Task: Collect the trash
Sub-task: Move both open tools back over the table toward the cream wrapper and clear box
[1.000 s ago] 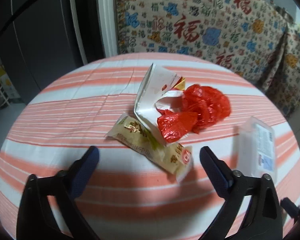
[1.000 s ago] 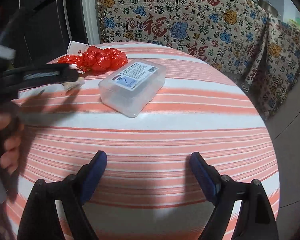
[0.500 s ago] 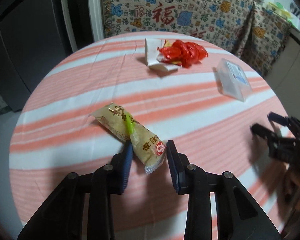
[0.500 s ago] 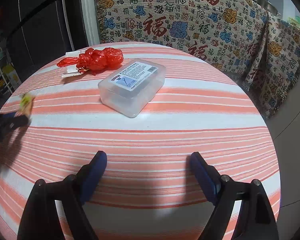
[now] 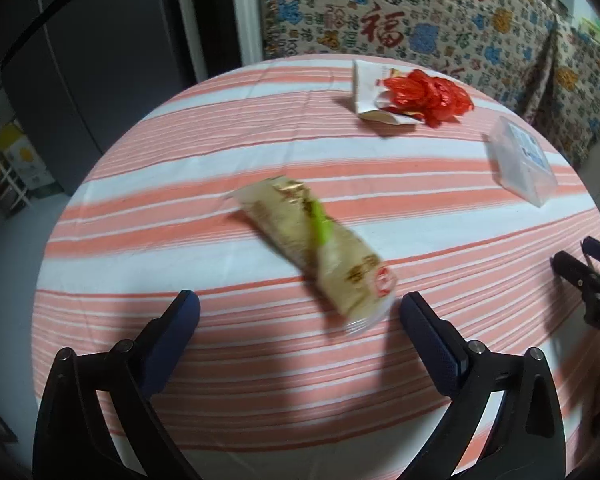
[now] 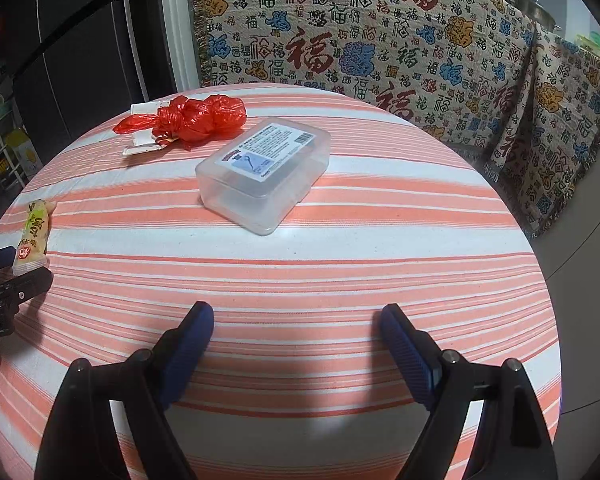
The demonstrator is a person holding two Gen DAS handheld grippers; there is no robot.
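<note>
Snack wrapper [image 5: 316, 248] nearer on striped tablecloth [image 5: 180, 184].

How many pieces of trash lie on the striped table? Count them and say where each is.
3, none visibly hidden: a beige snack wrapper just ahead of the open left gripper; a red plastic bag at the far side; a white packet under that bag.

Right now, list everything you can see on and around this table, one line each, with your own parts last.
snack wrapper: one, beige with green mark, near the left tongs, on the table
red plastic bag: one, red, crumpled, far side, lying on the white packet
white packet: one, white, torn, under the bag
clear plastic box: one, transparent with blue-white label, mid-table
tablecloth: one, orange-white striped
patterned cloth: beige, red and blue characters, behind the table
left tongs: open, empty
right tongs: open, empty
</note>
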